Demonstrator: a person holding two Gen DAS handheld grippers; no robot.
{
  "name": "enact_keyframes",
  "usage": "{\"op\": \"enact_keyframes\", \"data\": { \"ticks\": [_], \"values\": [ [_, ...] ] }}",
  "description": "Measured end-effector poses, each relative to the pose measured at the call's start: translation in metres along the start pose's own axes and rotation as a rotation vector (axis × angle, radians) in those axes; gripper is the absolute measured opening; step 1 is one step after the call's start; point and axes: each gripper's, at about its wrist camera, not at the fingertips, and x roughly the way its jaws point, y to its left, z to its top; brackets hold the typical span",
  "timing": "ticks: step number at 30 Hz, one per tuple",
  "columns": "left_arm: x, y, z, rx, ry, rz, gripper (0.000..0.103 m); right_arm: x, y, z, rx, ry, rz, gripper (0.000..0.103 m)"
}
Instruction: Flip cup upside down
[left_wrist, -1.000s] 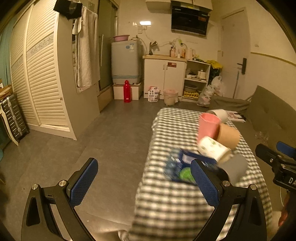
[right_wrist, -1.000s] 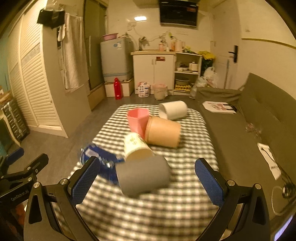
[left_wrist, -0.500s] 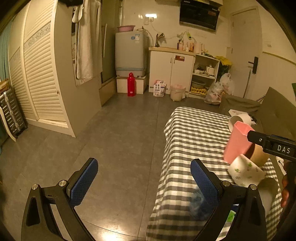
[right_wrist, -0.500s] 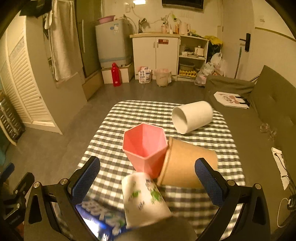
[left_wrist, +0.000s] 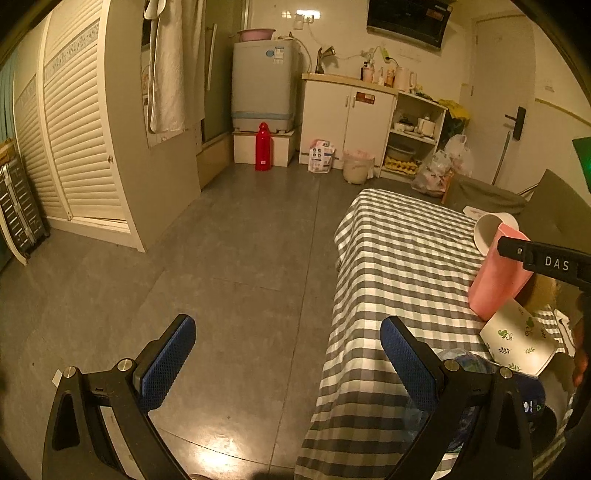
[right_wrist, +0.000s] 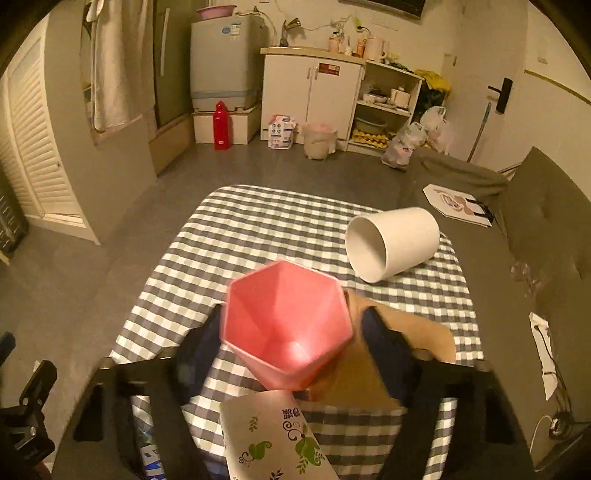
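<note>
My right gripper (right_wrist: 291, 343) pinches the pink hexagonal cup (right_wrist: 286, 321) between its blue pads — one pad on each side of the cup, whose mouth tips toward the camera. The cup sits over the checked tablecloth (right_wrist: 258, 229), touching the brown paper cup (right_wrist: 406, 343) on its right and just beyond the leaf-patterned cup (right_wrist: 269, 439). A white cup (right_wrist: 399, 243) lies on its side farther back. My left gripper (left_wrist: 288, 362) hangs spread and empty beside the table edge — over the grey floor (left_wrist: 229, 258).
</note>
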Motion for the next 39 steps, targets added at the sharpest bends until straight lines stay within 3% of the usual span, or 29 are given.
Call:
{"op": "enact_keyframes", "data": {
  "ticks": [10, 20, 28, 34, 39],
  "values": [
    [-0.027, -0.008, 0.004, 0.014, -0.029, 0.0, 0.103, -0.042, -0.005, 0.002, 0.027, -0.074, 0.093, 0.066],
    [-0.107, -0.024, 0.016, 0.028, -0.145, -0.005, 0.103, -0.159, -0.016, 0.0, 0.013, -0.203, 0.151, 0.066],
    [-0.18, -0.044, -0.006, 0.061, -0.208, -0.036, 0.103, -0.238, -0.036, -0.069, 0.011, -0.176, 0.164, 0.066],
    [-0.207, -0.058, -0.042, 0.092, -0.194, -0.041, 0.103, -0.258, -0.04, -0.137, 0.007, -0.087, 0.192, 0.066],
    [-0.211, -0.064, -0.07, 0.09, -0.155, -0.052, 0.103, -0.247, -0.033, -0.184, 0.008, 0.028, 0.234, 0.066]
  ]
}}
